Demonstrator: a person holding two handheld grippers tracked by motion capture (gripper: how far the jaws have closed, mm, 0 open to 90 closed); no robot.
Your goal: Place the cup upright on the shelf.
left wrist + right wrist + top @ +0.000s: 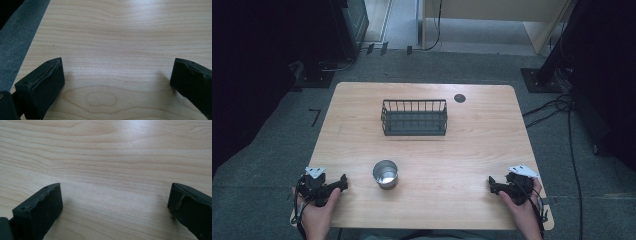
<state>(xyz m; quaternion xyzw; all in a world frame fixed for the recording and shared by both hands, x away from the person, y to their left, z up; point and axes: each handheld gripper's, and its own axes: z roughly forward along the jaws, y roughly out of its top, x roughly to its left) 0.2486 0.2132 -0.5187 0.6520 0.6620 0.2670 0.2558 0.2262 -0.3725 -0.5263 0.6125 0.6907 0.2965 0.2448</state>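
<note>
We rest our left gripper [343, 182] and right gripper [492, 185] at the near corners of the counter [482, 135], both with jaws spread wide over bare wood. The metal cup [385, 174] stands upright between them, nearer the left gripper; a wire basket [414, 117] sits beyond.

High view: camera sits above your side, faces forward and down, takes in whole table [362, 125] plus floor behind far edge. Left gripper view: camera rides low on left gripper [117, 75], very near wood by front left corner. Right gripper view: same closeness, near front right corner. Gripper views share only tabletop with high view.
</note>
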